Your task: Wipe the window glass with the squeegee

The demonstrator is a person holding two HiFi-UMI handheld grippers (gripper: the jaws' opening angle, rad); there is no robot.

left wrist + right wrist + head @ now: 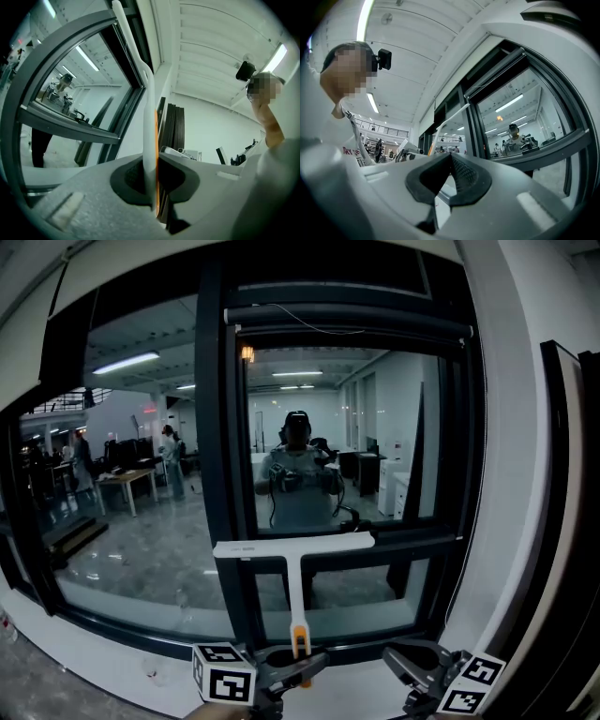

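The squeegee (292,547) is white with a wide T-shaped blade and an orange end on its handle. It stands upright, blade level against the lower part of the window glass (337,427). At the bottom of the head view my left gripper (298,664) is shut on the handle's orange end. In the left gripper view the handle (150,136) rises from between the shut jaws of my left gripper (155,178). My right gripper (405,667) hangs to the right of the handle, apart from it. In its own view my right gripper (449,159) is shut with nothing in it.
Dark window frames (214,427) divide the glass into panes. A white sill (94,652) runs below and a white wall (525,474) stands at the right. The glass reflects a person and a lit room with tables.
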